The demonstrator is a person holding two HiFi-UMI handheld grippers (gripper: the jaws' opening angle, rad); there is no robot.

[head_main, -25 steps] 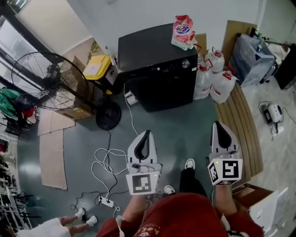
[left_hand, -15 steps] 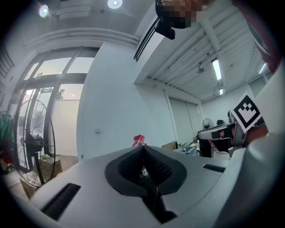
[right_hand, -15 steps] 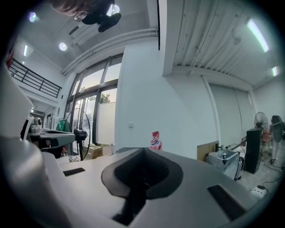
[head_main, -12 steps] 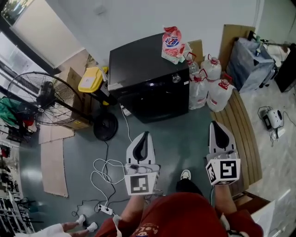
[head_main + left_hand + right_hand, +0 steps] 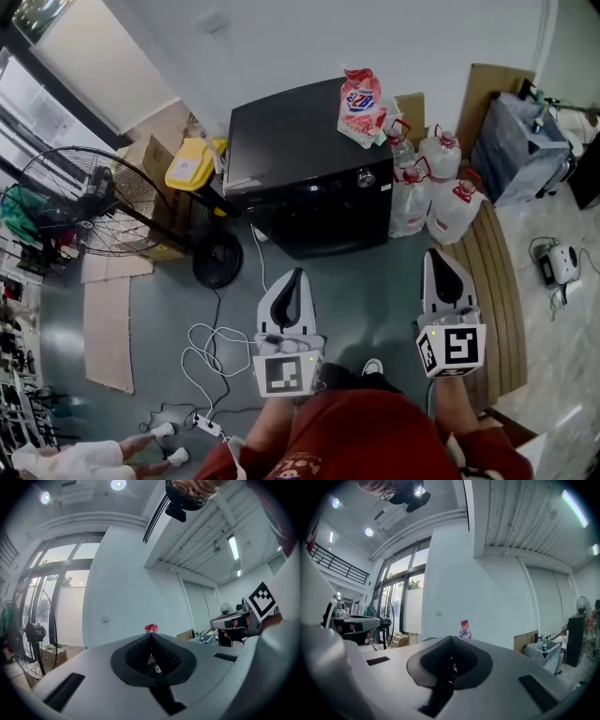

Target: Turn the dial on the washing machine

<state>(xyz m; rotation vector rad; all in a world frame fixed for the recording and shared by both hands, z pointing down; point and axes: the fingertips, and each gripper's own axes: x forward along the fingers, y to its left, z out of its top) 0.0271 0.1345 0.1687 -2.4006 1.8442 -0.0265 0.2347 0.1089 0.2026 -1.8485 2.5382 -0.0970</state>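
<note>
The black washing machine (image 5: 300, 159) stands against the far wall, with its silver dial (image 5: 365, 178) at the right end of the front panel. A red and white detergent bag (image 5: 361, 94) sits on its top and also peeks over the jaws as the bag (image 5: 151, 628) and the bag (image 5: 464, 629). My left gripper (image 5: 298, 275) and right gripper (image 5: 434, 253) are held side by side over the grey floor, well short of the machine. Both point toward it. Each pair of jaws is shut with nothing between them, as seen at the left gripper (image 5: 150, 636) and right gripper (image 5: 451, 639).
A large floor fan (image 5: 80, 202) and a yellow-lidded bin (image 5: 192, 164) stand left of the machine. Water jugs (image 5: 441, 187) and a wooden slatted platform (image 5: 492, 281) lie to its right. A white cable and power strip (image 5: 211, 427) trail on the floor, near another person's feet (image 5: 159, 436).
The washing machine has slid lower in the head view as the camera shifted. Both grippers keep the same stance and stay shut.
</note>
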